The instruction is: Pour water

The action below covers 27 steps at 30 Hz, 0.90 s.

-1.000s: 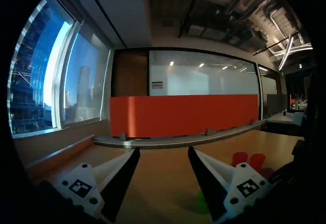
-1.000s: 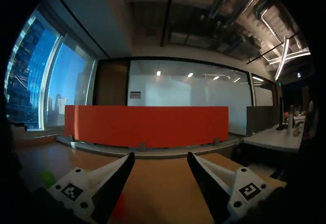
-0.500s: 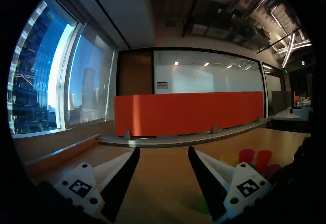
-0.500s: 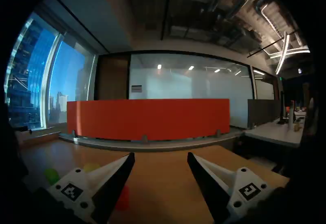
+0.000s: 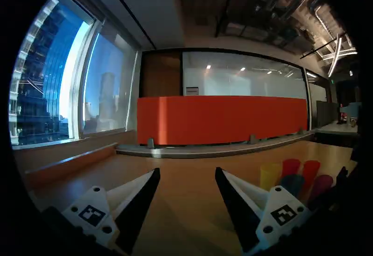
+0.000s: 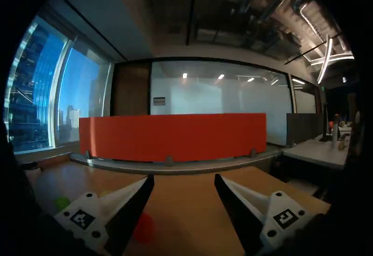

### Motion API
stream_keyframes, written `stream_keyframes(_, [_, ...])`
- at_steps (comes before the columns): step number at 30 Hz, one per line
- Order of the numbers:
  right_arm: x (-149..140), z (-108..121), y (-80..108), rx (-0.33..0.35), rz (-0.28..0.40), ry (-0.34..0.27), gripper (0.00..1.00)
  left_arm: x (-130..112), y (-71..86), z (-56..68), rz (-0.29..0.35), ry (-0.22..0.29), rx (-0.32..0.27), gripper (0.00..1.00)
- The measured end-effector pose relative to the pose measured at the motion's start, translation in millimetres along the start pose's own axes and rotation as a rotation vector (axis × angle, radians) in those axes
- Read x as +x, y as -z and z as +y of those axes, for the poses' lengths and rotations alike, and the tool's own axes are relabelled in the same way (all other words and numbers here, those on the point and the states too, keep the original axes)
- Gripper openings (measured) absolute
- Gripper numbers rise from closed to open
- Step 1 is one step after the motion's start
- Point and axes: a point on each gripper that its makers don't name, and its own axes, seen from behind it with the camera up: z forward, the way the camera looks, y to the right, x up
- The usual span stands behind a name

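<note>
In the left gripper view, several coloured cups stand on the wooden table point(image 5: 186, 195) at the right: a yellow cup point(image 5: 269, 176), a red cup point(image 5: 290, 167), an orange-red cup point(image 5: 309, 172), a blue cup point(image 5: 293, 184) and a pink cup point(image 5: 322, 184). My left gripper point(image 5: 186, 181) is open and holds nothing, with the cups just right of its right finger. In the right gripper view, my right gripper point(image 6: 183, 186) is open and holds nothing. A red cup point(image 6: 143, 227) shows low beside its left finger and a green cup point(image 6: 61, 203) sits at the far left.
An orange partition point(image 5: 219, 119) with a grey rail runs along the table's far edge. Tall windows point(image 5: 51, 88) fill the left wall. Another desk point(image 6: 317, 152) with small items stands at the right.
Both views have tilted down and drifted a little. In the left gripper view the cups have risen into fuller sight at the right. In the right gripper view the red cup shows more.
</note>
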Motion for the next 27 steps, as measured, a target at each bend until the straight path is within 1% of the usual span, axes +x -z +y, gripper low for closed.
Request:
stream_keyframes(10, [-6,-10,-4.5,0.008,-0.018,0.011,1.0,-21,-3.6,-4.0,-0.018,0.008,0.006,0.87])
stream_keyframes(18, [-8,-13,-5.7,0.014,-0.024,0.009,1.0,-28,-6.2,-4.2,-0.029,0.03,0.001,0.87])
stream_keyframes(21, [-7,-13,-5.6,0.013,-0.026,0.019,1.0,-31,-6.3,-3.5,-0.033,0.029,-0.001,0.87])
stream_keyframes(27, [-7,-14,-5.7,0.015,-0.025,0.023,1.0,-35,-8.2,-3.0,-0.042,0.011,-0.001,0.87])
